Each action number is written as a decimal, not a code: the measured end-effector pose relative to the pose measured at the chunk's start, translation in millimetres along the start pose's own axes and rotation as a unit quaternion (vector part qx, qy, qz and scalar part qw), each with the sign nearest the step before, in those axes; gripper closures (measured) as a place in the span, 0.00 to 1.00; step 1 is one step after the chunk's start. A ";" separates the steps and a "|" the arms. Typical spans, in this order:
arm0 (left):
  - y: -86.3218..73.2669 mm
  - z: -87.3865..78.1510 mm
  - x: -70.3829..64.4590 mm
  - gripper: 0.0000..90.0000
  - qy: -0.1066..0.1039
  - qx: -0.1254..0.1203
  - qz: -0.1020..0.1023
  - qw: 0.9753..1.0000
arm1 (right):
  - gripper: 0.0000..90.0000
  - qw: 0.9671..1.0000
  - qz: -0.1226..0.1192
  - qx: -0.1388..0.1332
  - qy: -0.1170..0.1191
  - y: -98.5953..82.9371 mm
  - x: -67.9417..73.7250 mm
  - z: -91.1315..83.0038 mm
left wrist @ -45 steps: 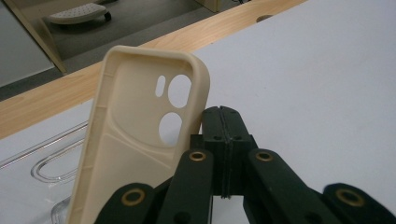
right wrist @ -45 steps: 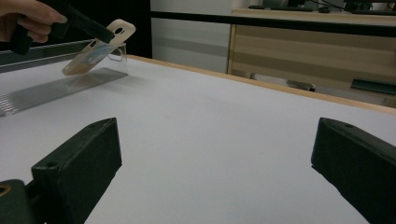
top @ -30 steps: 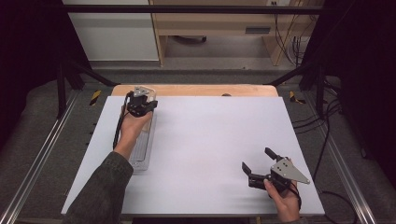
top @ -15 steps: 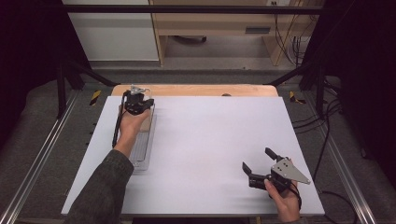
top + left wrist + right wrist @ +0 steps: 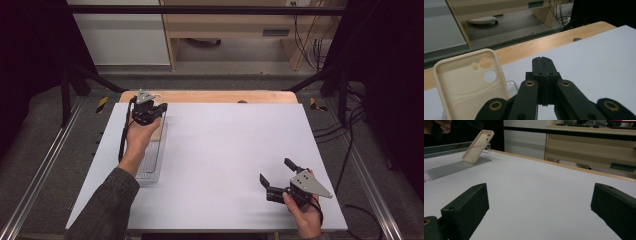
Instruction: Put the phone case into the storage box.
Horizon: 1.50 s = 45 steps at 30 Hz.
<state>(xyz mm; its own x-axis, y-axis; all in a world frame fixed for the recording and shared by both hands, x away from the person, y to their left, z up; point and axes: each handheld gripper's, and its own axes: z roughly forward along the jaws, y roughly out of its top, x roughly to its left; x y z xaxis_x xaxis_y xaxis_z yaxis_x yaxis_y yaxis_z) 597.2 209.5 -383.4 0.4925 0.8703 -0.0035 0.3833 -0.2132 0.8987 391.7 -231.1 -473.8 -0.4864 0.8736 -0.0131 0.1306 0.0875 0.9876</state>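
Note:
A cream phone case (image 5: 466,82) leans upright on a clear plastic stand (image 5: 150,162) at the table's far left; its camera cut-outs face me in the left gripper view. Just to the right of the case, my left gripper (image 5: 542,60) is shut with nothing between its jaws. In the high view the left gripper (image 5: 159,108) sits at the stand's far end, over the case (image 5: 159,133). My right gripper (image 5: 276,171) rests open at the near right, its jaws wide apart and empty (image 5: 539,197). From there the case (image 5: 477,146) shows far off, tilted on the stand (image 5: 449,167).
The white table top (image 5: 225,150) stretches between the two grippers. A wooden strip (image 5: 210,96) with a small hole (image 5: 242,101) runs along the far edge. Beyond it stands wooden furniture (image 5: 235,30), with cables on the floor at right.
The left gripper has edged slightly to the left at the far end of the stand. The right gripper has not moved.

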 end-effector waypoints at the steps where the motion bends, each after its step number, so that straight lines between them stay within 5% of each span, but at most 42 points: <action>1: -0.3 -2.4 -1.5 1.00 -0.002 -0.002 0.001 1.000 | 0.02 1.000 -0.001 0.000 0.000 0.0 0.3 0.2; 16: -5.7 -26.6 -18.6 0.96 -0.017 -0.045 -0.007 0.999 | 0.02 1.000 -0.005 0.000 0.001 0.7 1.8 0.3; 35: -4.8 -49.5 -24.7 0.41 0.012 -0.091 -0.006 0.996 | 0.02 1.000 -0.006 0.000 0.004 1.4 3.7 1.2; 45: -4.4 -52.2 -27.3 0.14 0.005 -0.103 -0.021 0.994 | 0.02 1.000 -0.007 -0.001 0.004 1.6 4.0 1.1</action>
<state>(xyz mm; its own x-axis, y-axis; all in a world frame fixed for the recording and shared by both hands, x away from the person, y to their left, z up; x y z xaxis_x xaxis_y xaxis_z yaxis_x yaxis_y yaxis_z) 541.2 209.9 -364.4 0.4710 0.8812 -0.0398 0.2356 -0.0822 0.9684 390.9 -226.9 -472.5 -0.4952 0.8684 -0.0249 0.1232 0.0985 0.9875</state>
